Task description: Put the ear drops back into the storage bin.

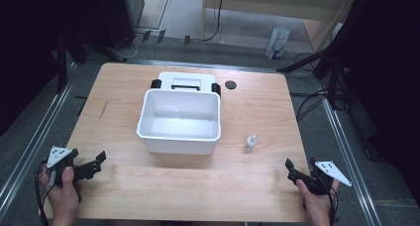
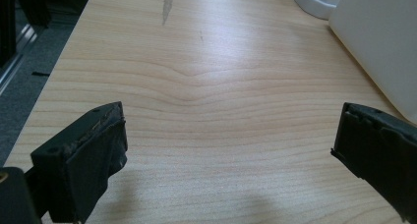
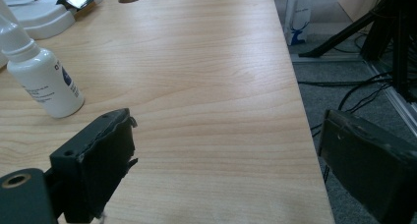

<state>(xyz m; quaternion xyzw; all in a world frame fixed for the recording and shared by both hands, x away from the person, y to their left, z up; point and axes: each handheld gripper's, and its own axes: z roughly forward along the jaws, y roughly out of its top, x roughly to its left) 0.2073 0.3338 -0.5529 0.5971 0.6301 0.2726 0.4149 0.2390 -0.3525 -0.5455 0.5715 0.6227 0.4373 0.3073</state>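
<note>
— Small white plastic bottle [image 1: 251, 143] with a clear cap is standing upright on the light wooden counter [image 1: 188, 186], just right of the white rectangular plastic bin [image 1: 179, 121]. Is either gripper touching it?

— No. The right gripper [image 1: 292, 168] is resting near the counter's front right corner, well apart from the bottle, its jaws spread wide with nothing between them. The left gripper [image 1: 97, 162] is sitting at the front left corner, likewise gaping and empty.

— So which one should be going for it?

— The right, I'd judge; in the right gripper view the bottle [image 3: 43, 76] is standing ahead and to the left of the jaws. Swinging left until the bottle is centred between them looks wise.

— Anything to watch?

— It is narrow and probably light, so a nudge from one jaw may be tipping it. Closing on the wider body, below the cap, seems safest. The bin's white lid [image 1: 186, 81] is lying behind the bin.
</note>
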